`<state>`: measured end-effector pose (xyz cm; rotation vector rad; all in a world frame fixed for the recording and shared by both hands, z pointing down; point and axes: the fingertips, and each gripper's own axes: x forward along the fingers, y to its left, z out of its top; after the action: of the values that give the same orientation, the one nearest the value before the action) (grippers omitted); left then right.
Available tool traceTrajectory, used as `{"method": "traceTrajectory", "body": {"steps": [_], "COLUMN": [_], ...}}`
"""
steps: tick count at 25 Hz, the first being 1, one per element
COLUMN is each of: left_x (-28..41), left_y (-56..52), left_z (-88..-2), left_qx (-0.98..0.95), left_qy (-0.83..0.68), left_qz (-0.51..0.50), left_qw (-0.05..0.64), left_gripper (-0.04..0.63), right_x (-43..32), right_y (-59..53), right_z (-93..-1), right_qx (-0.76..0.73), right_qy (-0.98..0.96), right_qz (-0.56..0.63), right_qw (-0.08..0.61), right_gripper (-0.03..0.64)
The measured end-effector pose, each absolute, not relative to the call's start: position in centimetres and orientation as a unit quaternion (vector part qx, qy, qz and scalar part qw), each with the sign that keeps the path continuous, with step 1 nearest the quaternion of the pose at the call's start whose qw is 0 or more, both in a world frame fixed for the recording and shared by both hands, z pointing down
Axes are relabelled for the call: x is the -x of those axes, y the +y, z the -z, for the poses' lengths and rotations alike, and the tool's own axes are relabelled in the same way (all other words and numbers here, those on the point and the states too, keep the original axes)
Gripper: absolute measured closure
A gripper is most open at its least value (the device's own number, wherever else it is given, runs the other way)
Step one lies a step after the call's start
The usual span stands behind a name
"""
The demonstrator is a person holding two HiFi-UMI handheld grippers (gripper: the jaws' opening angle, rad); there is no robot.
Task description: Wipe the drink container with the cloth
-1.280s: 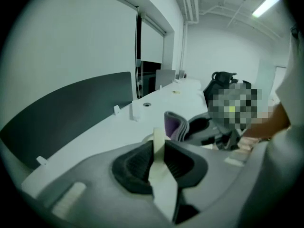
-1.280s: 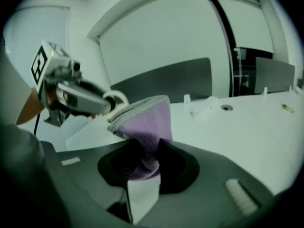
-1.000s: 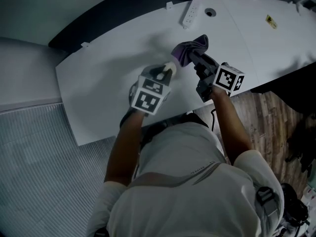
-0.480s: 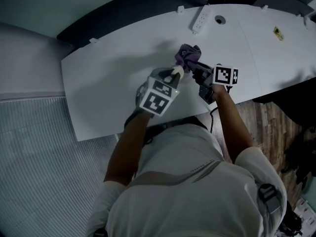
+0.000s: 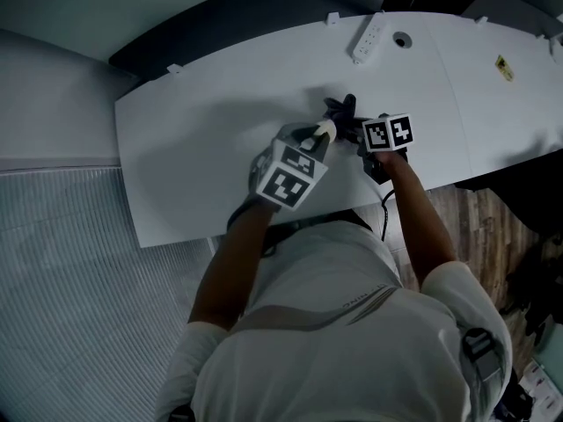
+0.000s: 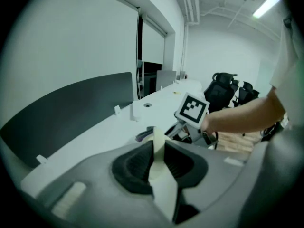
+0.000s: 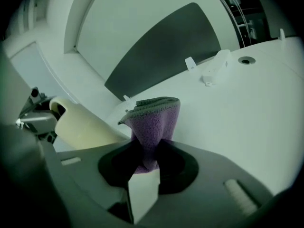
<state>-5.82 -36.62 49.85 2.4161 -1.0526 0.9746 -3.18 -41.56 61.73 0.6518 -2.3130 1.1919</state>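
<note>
A cream drink container (image 5: 322, 132) is pinched in my left gripper (image 5: 317, 139) above the white table (image 5: 202, 139). In the left gripper view my left gripper (image 6: 159, 148) is shut on a thin cream edge of the container (image 6: 158, 144). My right gripper (image 5: 354, 128) is shut on a purple cloth (image 5: 341, 111), just right of the container. In the right gripper view the cloth (image 7: 154, 118) bunches up out of my right gripper (image 7: 149, 151), with the container (image 7: 80, 125) close on its left. Whether cloth and container touch I cannot tell.
A white power strip (image 5: 367, 39) and a round cable hole (image 5: 402, 39) lie at the table's far edge, a yellow sticker (image 5: 505, 67) to the right. A dark partition (image 5: 264, 11) runs behind the table. Office chairs (image 6: 223, 87) stand beyond its end.
The right gripper has brought the cloth in from the far right to just beside the container. The left gripper has kept its hold on the container and drifted slightly right.
</note>
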Motion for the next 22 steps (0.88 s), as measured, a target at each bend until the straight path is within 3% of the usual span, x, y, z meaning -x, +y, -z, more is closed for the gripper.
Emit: {"method": "traceTrajectory", "body": {"steps": [3,9,17,22], "left_x": [6.0,5.7,6.1,6.0], "left_y": [-36.5,-36.3,-36.4,-36.5], "left_z": [-49.9,-50.1,-50.0,-50.1], "left_qx": [-0.848,-0.848,-0.848,-0.846], "left_qy": [-0.370,-0.371,-0.370,-0.365], "left_qz": [-0.343,-0.340,-0.343,-0.354], "left_qw": [0.165,0.165,0.161,0.158], "left_gripper": [0.528,0.528,0.529,0.529], "right_x": [3.2,2.9,5.8,10.7], "right_y": [-41.0,-41.3,-45.9,-44.5], "right_z": [-64.0,-64.2,-54.5,-49.8], "right_qx": [-0.229,-0.199,-0.105,0.093], "right_qy": [-0.834,-0.841,-0.882,-0.884], "right_qz": [-0.414,-0.408,-0.435,-0.430], "right_qw": [0.284,0.295,0.146,0.157], "right_gripper": [0.523,0.522,0.520,0.520]}}
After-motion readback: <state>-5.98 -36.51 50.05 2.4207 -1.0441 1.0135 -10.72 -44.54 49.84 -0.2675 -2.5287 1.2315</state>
